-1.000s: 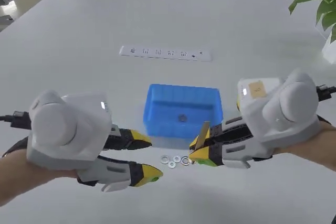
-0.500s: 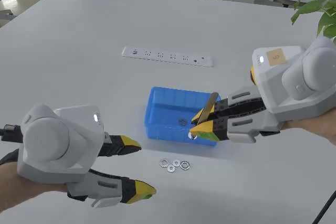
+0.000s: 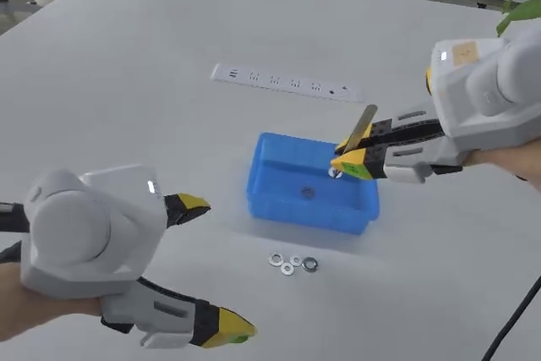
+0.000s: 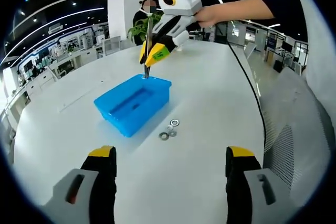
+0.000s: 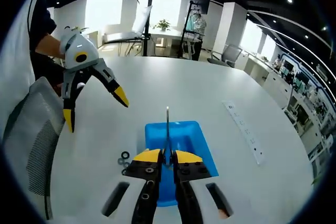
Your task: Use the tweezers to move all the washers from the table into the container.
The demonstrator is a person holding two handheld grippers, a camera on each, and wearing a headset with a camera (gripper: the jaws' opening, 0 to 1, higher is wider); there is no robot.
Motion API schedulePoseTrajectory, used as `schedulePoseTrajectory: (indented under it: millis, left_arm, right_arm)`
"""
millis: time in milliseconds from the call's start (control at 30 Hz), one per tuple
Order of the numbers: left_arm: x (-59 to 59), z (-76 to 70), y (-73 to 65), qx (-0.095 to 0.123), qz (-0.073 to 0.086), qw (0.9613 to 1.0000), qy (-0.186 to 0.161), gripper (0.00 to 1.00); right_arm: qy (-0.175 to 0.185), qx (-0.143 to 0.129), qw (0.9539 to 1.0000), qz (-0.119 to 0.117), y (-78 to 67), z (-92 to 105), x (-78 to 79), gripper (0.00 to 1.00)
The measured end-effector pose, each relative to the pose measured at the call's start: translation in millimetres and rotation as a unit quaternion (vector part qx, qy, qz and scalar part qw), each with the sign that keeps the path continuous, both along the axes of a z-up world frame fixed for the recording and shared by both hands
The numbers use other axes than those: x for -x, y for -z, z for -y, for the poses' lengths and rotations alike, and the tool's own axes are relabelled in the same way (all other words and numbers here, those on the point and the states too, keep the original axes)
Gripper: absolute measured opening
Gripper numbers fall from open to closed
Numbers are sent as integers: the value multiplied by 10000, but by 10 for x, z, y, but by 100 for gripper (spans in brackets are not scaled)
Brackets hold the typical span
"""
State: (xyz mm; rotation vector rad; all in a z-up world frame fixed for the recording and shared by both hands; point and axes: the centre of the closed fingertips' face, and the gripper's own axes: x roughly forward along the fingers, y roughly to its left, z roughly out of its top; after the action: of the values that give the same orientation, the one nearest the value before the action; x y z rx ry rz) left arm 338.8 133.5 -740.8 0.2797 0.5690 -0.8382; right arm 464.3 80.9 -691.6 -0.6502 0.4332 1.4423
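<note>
The blue container [image 3: 277, 177] stands mid-table with one washer [image 3: 307, 193] lying inside it. Several washers [image 3: 293, 263] lie in a small cluster on the table in front of it. My right gripper [image 3: 350, 162] hovers over the container's right side, shut on the tweezers [image 3: 364, 127], whose tip points down into the container. Something small glints at the tip; I cannot tell if it is a washer. My left gripper [image 3: 211, 265] is open at the lower left, apart from the washers. In the right gripper view the tweezers [image 5: 167, 129] rise over the container [image 5: 156, 136].
A white power strip [image 3: 287, 84] lies beyond the container. Plant leaves [image 3: 526, 13] reach in at the far right. Office chairs stand past the table's far edge. The white tabletop [image 3: 127, 82] spreads wide on every side.
My right gripper has lifted with the tweezers from the washer cluster and moved back over the container. The left gripper has drawn slightly towards me and stays open. The head camera has shifted.
</note>
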Motion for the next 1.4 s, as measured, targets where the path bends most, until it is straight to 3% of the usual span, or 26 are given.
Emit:
schedulePoseTrajectory:
  millis: [100, 300, 433, 567, 633, 1400]
  left_arm:
    - [9, -18, 13, -2, -33, 10000, -70, 94]
    - [3, -76, -32, 94, -34, 9996, -255, 93]
    - [6, -102, -45, 111, -35, 9994, -321, 93]
    - [16, -158, 8, -4, -100, 9994, -339, 92]
    - [15, -171, -6, 47, -105, 9992, -389, 92]
    - [101, -244, 83, -12, -281, 9987, -430, 92]
  right_arm:
    - [33, 64, 9999, 136, 77, -13, -77, 9]
    - [157, 25, 9999, 8, 288, -58, -205, 9]
    - [165, 21, 9997, -168, 441, -79, -185, 9]
    - [148, 71, 9996, -228, 595, -85, -161, 9]
    - [135, 90, 9996, -249, 641, -92, -140, 9]
    - [261, 61, 9990, -352, 695, -104, -176, 10]
